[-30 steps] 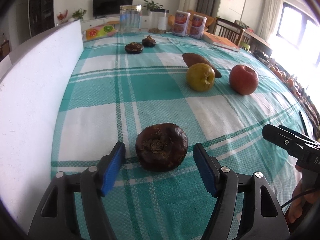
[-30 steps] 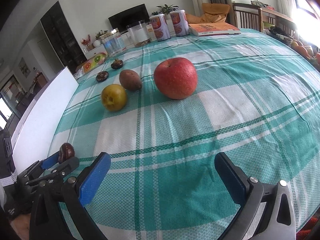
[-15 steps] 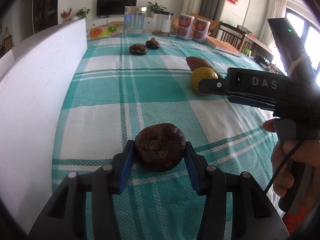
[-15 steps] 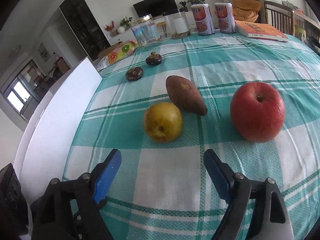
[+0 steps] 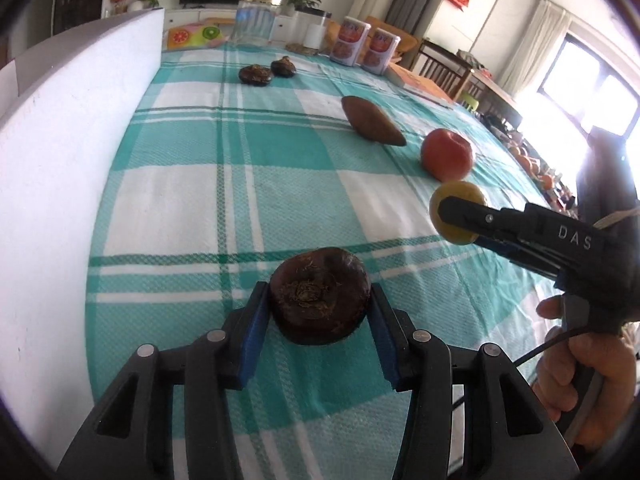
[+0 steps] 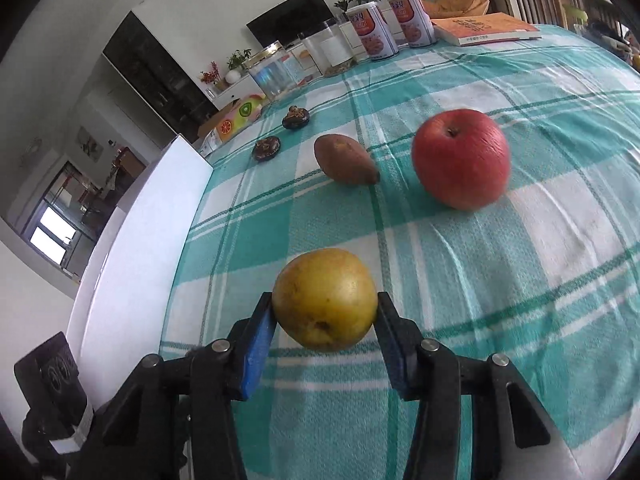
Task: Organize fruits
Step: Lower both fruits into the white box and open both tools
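Observation:
My left gripper (image 5: 318, 312) is shut on a dark brown round fruit (image 5: 319, 294), held just above the checked tablecloth. My right gripper (image 6: 325, 320) is shut on a yellow pear (image 6: 325, 298), lifted above the cloth; this pear also shows in the left wrist view (image 5: 456, 216), partly behind the right gripper's finger. A red apple (image 6: 460, 158) and a brown sweet potato (image 6: 345, 159) lie beyond. Two more dark fruits (image 6: 267, 148) (image 6: 295, 117) lie farther back.
A white board (image 5: 60, 160) stands along the table's left edge. At the far end stand two printed cans (image 6: 372, 32), clear jars (image 6: 270, 70), a book (image 6: 486, 28) and a fruit-print box (image 6: 238, 118). The teal checked tablecloth (image 6: 520, 260) covers the table.
The right gripper moved in and shut on the yellow pear, then lifted it. The left gripper, open a second ago, shut on the dark fruit and holds it.

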The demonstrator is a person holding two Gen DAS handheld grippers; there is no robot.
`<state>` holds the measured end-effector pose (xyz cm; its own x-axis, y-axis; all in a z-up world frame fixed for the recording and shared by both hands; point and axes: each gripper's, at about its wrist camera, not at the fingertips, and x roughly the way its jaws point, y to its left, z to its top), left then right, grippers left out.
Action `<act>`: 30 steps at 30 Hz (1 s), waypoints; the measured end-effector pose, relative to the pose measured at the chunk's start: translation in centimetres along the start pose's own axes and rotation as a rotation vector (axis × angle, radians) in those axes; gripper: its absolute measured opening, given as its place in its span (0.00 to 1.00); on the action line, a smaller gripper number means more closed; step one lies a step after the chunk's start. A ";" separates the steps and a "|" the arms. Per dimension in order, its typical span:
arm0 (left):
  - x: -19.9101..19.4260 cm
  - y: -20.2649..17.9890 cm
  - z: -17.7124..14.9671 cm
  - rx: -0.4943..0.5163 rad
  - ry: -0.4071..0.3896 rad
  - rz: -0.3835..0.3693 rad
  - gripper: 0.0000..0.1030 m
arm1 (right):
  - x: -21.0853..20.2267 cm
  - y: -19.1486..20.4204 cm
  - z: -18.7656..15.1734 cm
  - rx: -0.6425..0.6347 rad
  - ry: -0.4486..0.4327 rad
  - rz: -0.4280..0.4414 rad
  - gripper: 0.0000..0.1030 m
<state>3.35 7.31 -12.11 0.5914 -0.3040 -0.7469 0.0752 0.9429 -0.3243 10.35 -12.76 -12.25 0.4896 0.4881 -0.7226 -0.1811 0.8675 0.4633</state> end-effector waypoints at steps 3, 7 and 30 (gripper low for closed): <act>-2.5 -1.5 -0.6 0.026 0.018 -0.069 0.48 | -1.8 -0.7 -1.9 0.008 0.000 -0.019 0.48; -7.8 -1.8 0.4 0.001 -0.028 -0.135 0.48 | -3.1 2.2 -1.5 -0.024 -0.010 0.053 0.48; -16.3 17.9 0.5 -0.350 -0.111 0.456 0.63 | 3.3 30.9 -4.5 -0.703 0.176 0.269 0.52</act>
<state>-4.53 29.26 -5.44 0.5841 0.1559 -0.7966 -0.4654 0.8684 -0.1713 2.57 16.09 -2.61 0.2197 0.6476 -0.7296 -0.8026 0.5452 0.2423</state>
